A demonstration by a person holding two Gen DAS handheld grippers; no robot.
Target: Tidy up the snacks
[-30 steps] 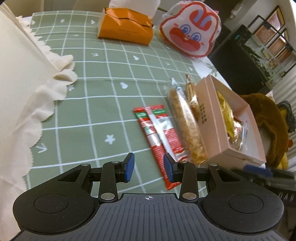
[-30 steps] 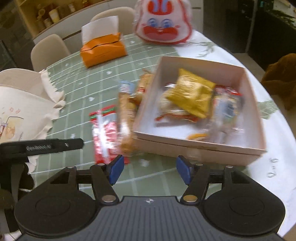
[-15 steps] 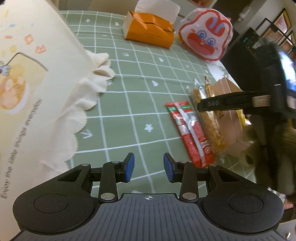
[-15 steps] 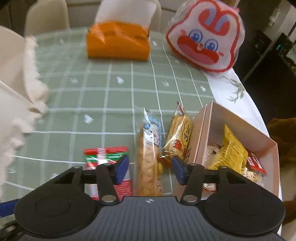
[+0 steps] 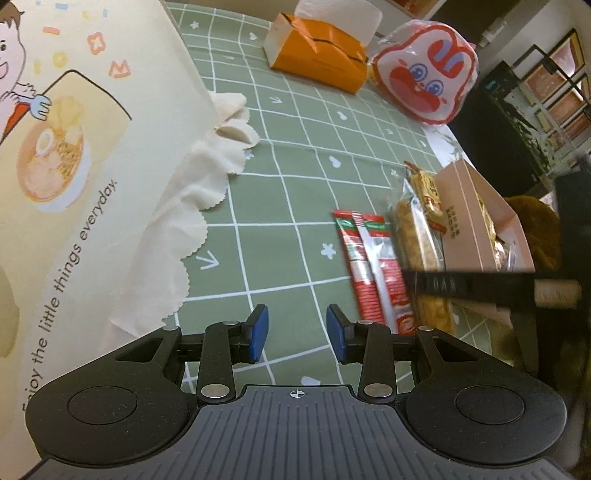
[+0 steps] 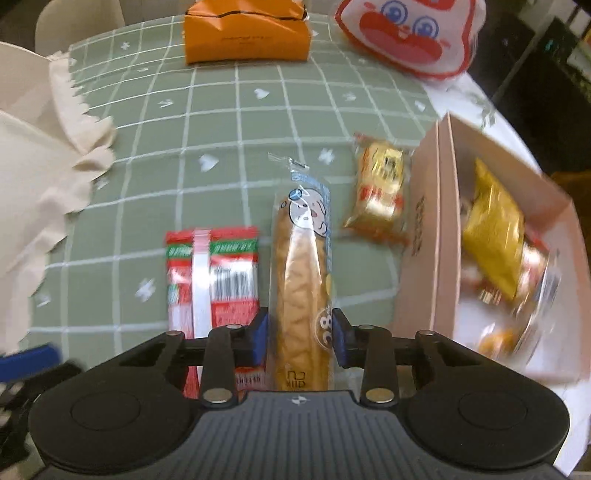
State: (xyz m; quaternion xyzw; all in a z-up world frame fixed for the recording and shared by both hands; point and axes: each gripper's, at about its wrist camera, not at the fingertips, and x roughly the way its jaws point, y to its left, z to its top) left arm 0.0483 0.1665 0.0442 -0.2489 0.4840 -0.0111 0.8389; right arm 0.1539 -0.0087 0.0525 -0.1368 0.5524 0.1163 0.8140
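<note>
A long bread-stick packet lies on the green checked tablecloth. My right gripper straddles its near end, pointing steeply down. Its jaws are closing, and both blue pads meet the wrapper's sides. A red packet lies just left of it, and a small yellow-and-red packet lies to its right, against the pink box. The box holds a yellow packet and other snacks. My left gripper hangs open over bare cloth, left of the red packet, with nothing between its fingers.
An orange tissue box and a rabbit-face bag sit at the table's far side. A cream printed cloth bag fills the left. The right gripper's black body crosses the left wrist view beside the box.
My right gripper has swung left from the box, dropped over the bread-stick packet and narrowed its jaws around it. My left gripper has drifted left, away from the red packet.
</note>
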